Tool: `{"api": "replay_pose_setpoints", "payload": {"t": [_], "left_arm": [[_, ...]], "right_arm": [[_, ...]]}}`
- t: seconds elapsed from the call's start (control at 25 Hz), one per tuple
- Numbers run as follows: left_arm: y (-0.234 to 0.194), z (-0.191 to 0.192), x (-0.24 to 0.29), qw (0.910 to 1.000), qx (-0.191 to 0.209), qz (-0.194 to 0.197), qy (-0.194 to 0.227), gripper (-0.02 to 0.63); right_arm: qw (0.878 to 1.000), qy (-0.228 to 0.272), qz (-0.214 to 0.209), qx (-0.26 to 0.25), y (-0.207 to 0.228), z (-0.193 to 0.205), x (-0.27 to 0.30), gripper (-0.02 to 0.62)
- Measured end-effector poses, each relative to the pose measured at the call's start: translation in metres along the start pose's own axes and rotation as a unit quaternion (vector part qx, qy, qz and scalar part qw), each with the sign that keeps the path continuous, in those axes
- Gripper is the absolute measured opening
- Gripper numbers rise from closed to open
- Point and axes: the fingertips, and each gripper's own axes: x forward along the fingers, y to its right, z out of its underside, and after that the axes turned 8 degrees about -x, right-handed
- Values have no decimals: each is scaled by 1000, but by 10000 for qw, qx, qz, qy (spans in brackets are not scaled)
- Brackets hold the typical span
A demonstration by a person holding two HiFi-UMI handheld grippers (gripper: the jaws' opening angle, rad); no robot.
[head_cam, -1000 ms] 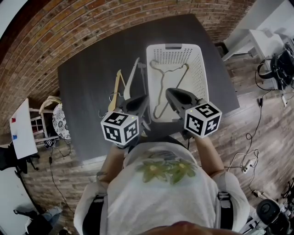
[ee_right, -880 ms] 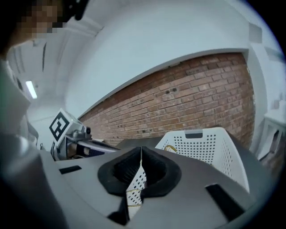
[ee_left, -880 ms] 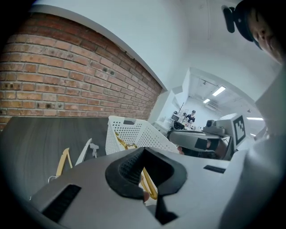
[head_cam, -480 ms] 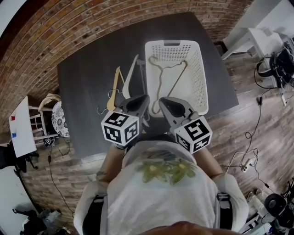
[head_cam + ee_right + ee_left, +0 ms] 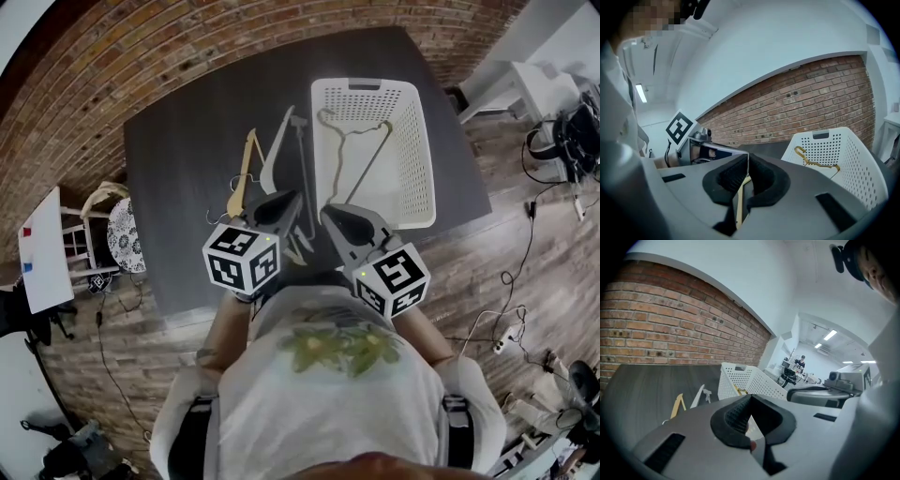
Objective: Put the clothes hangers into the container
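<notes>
Though closed, right tool [image 5: 328, 212] just beside basket [image 5: 316, 131] corner; open tabletop [image 5: 178, 187] leftward

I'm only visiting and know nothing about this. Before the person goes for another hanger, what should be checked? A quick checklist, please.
1. Basket stands on the table, top open: ok.
2. A hanger lies inside the basket: ok.
3. All hangers are in: not ok. A wooden hanger and a white hanger lie on the table, left of the basket.
4. Left gripper ready to grab: not ok, its jaws are together.
5. Right gripper ready to grab: not ok, its jaws are together.
6. Right jaws empty: cannot tell. A thin tan strip shows just beneath them.
</notes>
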Motion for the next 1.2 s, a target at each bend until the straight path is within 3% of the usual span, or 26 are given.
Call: {"api": "replay_pose_setpoints", "payload": {"t": [0.24, 0.56, 0.92, 1.0, 1.2], "left_arm": [[-37, -19, -38, 9985, -184, -400, 325, 28], [-74, -14, -76, 9958, -439, -712, 365, 28], [-88, 2, -95, 9944, -594, -827, 275, 29], [-96, 3, -100, 9936, -619, -898, 284, 29], [-114, 7, -110, 9916, -719, -1024, 313, 29]], "right_arm": [[9995, -235, -222, -22, -40, 7, 15, 37], [9969, -687, -348, -139, -77, 23, 48, 38], [9938, -1053, -316, 142, -80, 36, 85, 43], [9926, -1179, -255, 120, -77, 43, 97, 108], [9874, -1579, 83, -98, -67, 74, 128, 126]]}}
